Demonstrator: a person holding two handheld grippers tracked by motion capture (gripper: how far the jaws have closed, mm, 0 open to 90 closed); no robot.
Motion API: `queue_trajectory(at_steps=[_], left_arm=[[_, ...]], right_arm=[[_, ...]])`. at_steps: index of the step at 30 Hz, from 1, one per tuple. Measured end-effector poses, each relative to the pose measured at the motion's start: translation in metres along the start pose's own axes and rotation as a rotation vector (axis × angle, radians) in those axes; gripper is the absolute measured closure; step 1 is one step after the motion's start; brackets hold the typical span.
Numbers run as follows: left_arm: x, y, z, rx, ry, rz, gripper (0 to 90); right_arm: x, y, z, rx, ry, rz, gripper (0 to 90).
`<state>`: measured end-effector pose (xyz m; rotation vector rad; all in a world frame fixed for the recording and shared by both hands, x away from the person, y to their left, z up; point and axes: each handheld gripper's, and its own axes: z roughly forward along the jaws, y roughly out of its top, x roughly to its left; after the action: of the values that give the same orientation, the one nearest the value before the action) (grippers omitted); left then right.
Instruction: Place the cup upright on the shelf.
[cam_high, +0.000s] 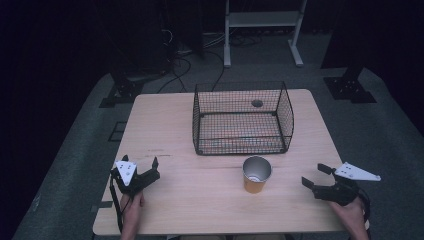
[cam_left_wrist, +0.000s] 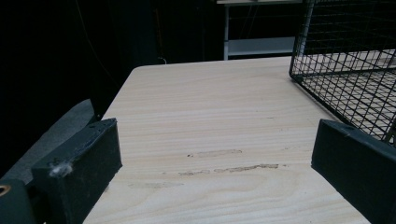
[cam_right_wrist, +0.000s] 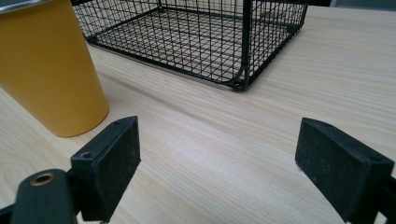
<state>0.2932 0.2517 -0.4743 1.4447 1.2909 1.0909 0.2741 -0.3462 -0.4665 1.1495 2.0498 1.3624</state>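
I see my left gripper (cam_high: 141, 167) with jaws spread over bare desk (cam_high: 170, 200), the wire basket (cam_high: 242, 119) ahead to their right. My right gripper (cam_high: 316, 176) also gapes, empty; the yellow cup (cam_high: 256, 174) stands just beyond its left jaw.
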Motion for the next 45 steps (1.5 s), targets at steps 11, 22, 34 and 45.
queue_trajectory(at_steps=[11, 22, 34, 45], left_arm=[[0.0, 0.0, -0.001, -0.002, -0.002, -0.004, 0.8], [0.0, 0.0, -0.001, -0.005, -0.005, -0.001, 0.8], [0.0, 0.0, -0.001, -0.005, -0.004, -0.002, 0.8], [0.0, 0.0, -0.001, -0.006, -0.005, -0.002, 0.8]], right_arm=[[0.005, 0.006, 0.002, -0.007, 0.025, -0.01, 12.4], [0.016, 0.021, 0.005, 0.001, 0.072, -0.039, 9.0], [0.03, 0.032, 0.011, 0.026, 0.124, -0.071, 2.9], [0.045, 0.037, 0.017, 0.043, 0.173, -0.106, 2.1]])
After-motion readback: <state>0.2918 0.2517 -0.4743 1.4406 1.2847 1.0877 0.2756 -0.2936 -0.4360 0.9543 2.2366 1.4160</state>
